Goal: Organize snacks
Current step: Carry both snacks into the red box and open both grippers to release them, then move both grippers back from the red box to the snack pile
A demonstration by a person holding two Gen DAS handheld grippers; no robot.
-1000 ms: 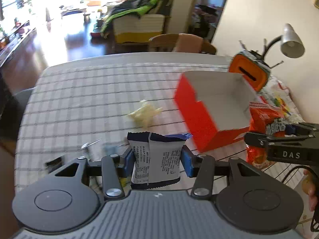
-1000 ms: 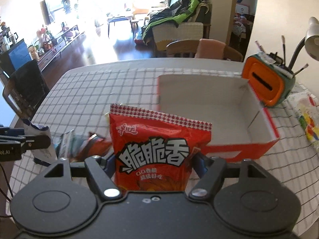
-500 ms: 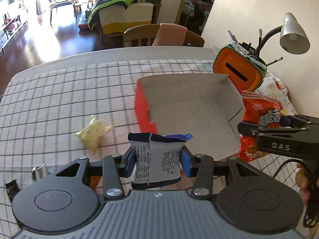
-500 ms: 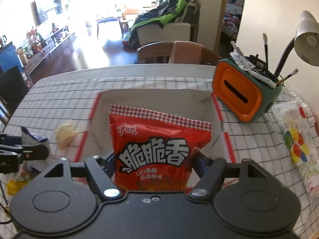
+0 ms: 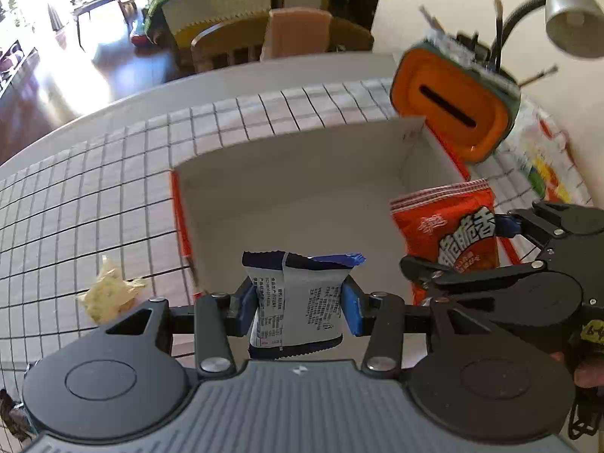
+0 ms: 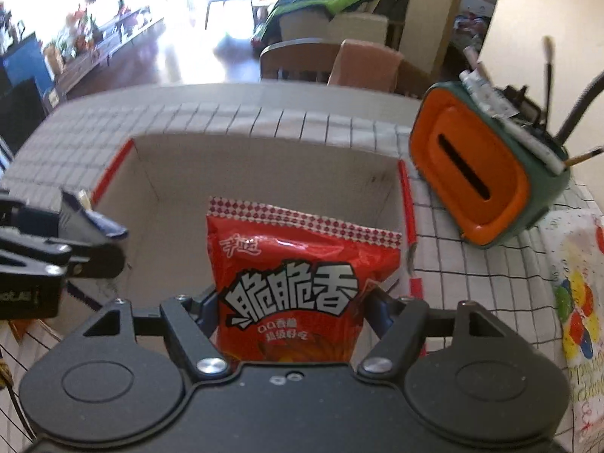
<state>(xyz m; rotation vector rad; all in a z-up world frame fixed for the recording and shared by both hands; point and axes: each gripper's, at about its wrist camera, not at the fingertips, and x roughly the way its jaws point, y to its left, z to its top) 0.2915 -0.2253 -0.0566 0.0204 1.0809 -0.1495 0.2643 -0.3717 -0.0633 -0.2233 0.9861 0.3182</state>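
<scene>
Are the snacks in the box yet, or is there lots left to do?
Not yet. Nothing shows inside the red box. In hand: the left gripper pinches a blue-and-white packet and the right gripper pinches a red snack bag, both held at the box's opening. Left to do: drop both in. A yellow wrapper lies on the tablecloth beside the box.

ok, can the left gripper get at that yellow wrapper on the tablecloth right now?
Probably not: the left gripper is already shut on the blue-and-white snack packet; the yellow wrapper itself lies unobstructed.
</scene>
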